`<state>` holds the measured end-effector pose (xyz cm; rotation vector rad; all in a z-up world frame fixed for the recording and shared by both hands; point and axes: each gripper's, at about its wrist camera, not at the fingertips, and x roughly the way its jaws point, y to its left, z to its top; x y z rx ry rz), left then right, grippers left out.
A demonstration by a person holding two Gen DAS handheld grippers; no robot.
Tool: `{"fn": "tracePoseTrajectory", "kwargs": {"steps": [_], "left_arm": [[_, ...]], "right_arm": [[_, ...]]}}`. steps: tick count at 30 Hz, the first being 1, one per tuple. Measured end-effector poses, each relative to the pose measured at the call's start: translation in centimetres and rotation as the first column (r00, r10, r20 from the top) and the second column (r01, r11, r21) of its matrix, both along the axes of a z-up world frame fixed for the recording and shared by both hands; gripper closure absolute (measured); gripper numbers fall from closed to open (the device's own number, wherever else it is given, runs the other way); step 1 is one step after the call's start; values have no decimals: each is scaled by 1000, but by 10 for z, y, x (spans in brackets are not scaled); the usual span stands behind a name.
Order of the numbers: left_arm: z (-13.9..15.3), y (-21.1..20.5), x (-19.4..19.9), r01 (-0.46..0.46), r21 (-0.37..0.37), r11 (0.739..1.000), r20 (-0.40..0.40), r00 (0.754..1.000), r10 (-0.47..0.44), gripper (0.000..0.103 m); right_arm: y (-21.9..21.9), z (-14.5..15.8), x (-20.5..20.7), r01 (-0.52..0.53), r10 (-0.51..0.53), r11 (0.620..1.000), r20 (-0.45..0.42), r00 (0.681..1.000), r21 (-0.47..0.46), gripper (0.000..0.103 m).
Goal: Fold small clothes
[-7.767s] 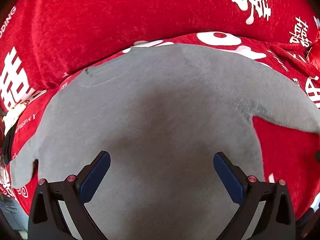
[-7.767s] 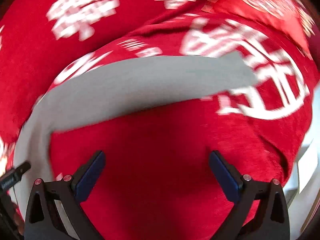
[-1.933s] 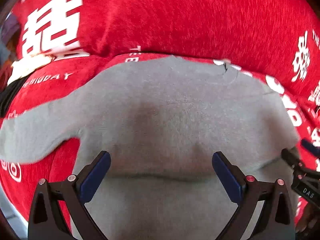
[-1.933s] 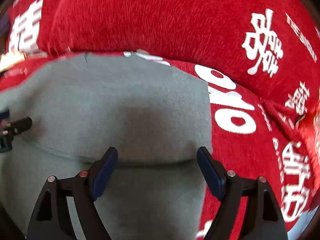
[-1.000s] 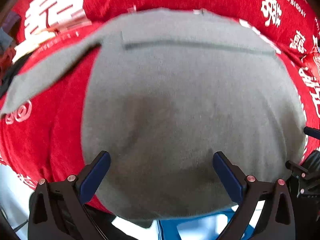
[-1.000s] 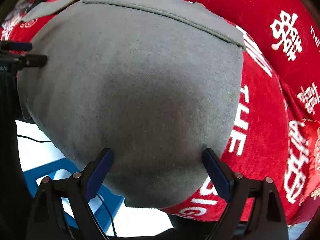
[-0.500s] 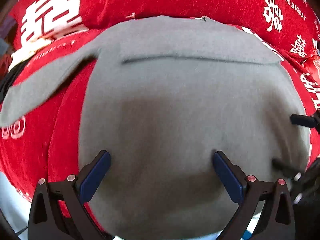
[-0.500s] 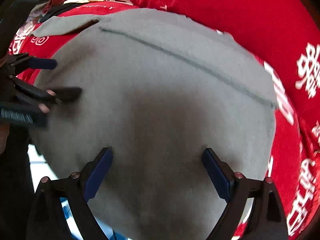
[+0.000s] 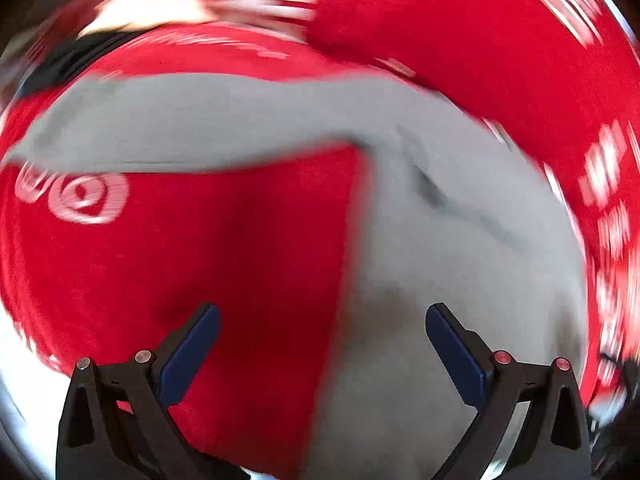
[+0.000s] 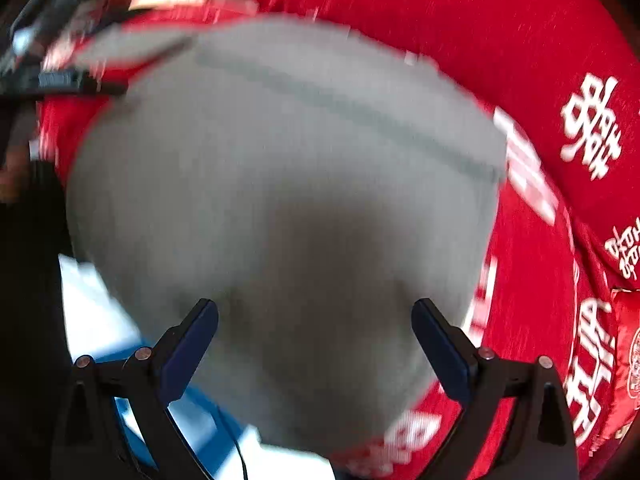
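A small grey long-sleeved top (image 9: 460, 264) lies on a red cloth with white characters (image 9: 248, 248). Its lower part is folded up over the body, with the fold edge showing as a dark line (image 10: 360, 116). One sleeve (image 9: 180, 136) stretches out to the left. My left gripper (image 9: 322, 344) is open and empty above the top's left edge and the red cloth. My right gripper (image 10: 314, 340) is open and empty above the top (image 10: 280, 200) near the front edge. The left gripper shows at the left of the right wrist view (image 10: 60, 80). Both views are blurred.
The red cloth (image 10: 540, 60) rises into a padded back at the far side. Below the front edge there is a white floor and something blue (image 10: 192, 408). Dark and light items lie at the far left (image 9: 132, 20).
The left gripper has swung to the left, off the body of the top toward its outstretched sleeve. The right gripper has shifted only a little. Both stay open.
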<state>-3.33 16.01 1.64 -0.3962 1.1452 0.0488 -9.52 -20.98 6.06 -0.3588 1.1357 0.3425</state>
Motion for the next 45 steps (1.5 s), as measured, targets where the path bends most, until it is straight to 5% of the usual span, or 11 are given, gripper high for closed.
{"fn": "tracePoseTrajectory", "kwargs": {"steps": [5, 9, 13, 15, 16, 18, 25, 28, 33, 37, 45], "left_arm": [[0, 94, 8, -310, -46, 950, 18, 950, 311, 1], [1, 137, 4, -412, -26, 911, 34, 910, 413, 0], [-8, 180, -1, -499, -32, 866, 31, 865, 500, 0], [-18, 197, -6, -537, -82, 840, 24, 841, 540, 0], [-17, 207, -8, -548, -112, 829, 53, 830, 556, 0], [-15, 222, -2, -547, -139, 826, 83, 824, 560, 1], [-13, 260, 29, -547, -209, 811, 127, 807, 577, 0], [-14, 266, 35, -515, -268, 815, 170, 807, 566, 1], [-20, 282, 22, -535, -334, 776, 214, 759, 615, 29], [-30, 294, 23, -520, -343, 783, 174, 784, 596, 88], [-22, 297, 15, -498, -341, 797, 208, 787, 581, 95]], "right_arm": [[36, 18, 77, 111, -115, 992, 86, 990, 54, 5], [45, 6, 152, 250, -255, 961, 32, 966, 122, 5], [25, -13, 210, 519, -513, 827, -85, 854, 215, 5], [23, -36, 229, 628, -611, 762, -150, 778, 154, 5], [30, -46, 236, 643, -623, 757, -167, 764, 118, 5], [58, -48, 241, 612, -609, 790, -75, 790, 35, 5], [171, -30, 238, 315, -306, 940, -80, 949, 135, 5], [191, -21, 243, 297, -292, 942, -57, 955, 156, 5], [190, -30, 272, 371, -367, 923, -57, 928, 99, 5], [196, -45, 287, 421, -418, 906, -71, 906, 45, 5], [266, -58, 281, 363, -363, 931, -14, 932, -33, 5]]}}
